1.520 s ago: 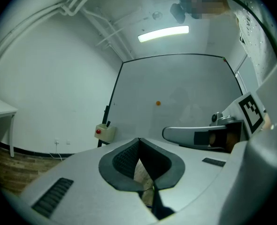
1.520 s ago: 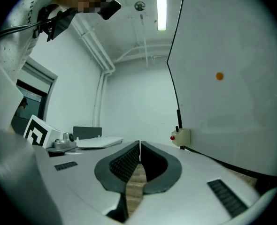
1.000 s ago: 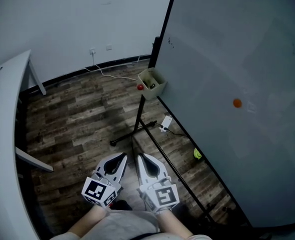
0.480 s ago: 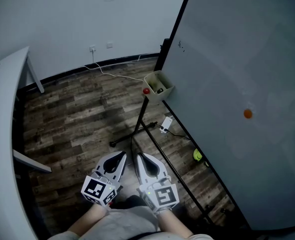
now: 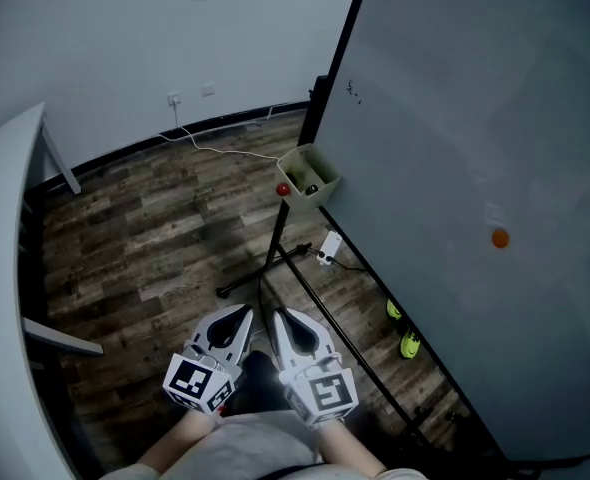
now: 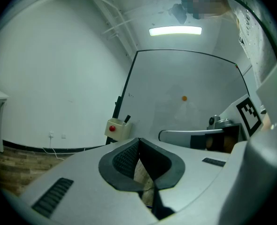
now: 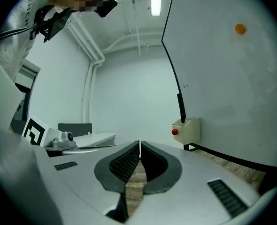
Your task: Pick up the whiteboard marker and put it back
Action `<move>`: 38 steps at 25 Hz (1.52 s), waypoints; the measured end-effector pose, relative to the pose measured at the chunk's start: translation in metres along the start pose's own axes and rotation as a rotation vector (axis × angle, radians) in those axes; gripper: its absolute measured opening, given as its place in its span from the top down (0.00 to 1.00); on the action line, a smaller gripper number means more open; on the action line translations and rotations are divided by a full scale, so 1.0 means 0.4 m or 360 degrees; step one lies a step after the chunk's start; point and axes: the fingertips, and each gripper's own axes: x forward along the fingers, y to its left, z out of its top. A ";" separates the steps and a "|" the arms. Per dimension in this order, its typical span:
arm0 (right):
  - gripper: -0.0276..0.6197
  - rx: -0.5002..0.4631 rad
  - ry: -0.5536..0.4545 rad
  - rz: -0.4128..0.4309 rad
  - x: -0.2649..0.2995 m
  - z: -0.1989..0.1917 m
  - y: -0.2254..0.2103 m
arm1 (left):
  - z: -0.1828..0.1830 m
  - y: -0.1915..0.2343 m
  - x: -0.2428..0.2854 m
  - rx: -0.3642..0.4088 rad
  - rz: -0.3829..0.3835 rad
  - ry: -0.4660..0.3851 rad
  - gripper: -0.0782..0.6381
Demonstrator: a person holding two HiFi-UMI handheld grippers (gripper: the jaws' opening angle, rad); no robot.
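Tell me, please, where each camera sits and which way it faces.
Head view: on the person's head, facing steeply down at floor and whiteboard; left gripper and right gripper show.
Left gripper view: on that gripper, facing the whiteboard over its shut jaws.
Right gripper view: likewise, over shut jaws.
Shared: beige box, orange magnet.

White wall (image 5: 125, 38), wood-plank floor (image 5: 145, 228), ceiling strip light (image 6: 175, 31).

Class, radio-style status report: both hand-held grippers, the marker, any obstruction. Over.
Left hand-held gripper and right hand-held gripper shut, empty. Marker stands in box at whiteboard edge. No obstruction seen.
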 end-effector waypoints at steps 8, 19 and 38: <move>0.92 -0.0061 0.0001 -0.0008 0.124 0.029 -0.104 | 0.032 0.087 0.134 -0.0002 -0.0004 -0.0015 0.87; 0.92 -0.0164 0.0029 -0.0066 0.262 0.049 -0.284 | 0.027 0.184 0.332 -0.0030 -0.0027 -0.0006 0.87; 0.78 -0.0383 -0.0004 0.0043 0.434 0.111 -0.452 | 0.055 0.290 0.533 0.0009 0.0048 -0.0007 0.87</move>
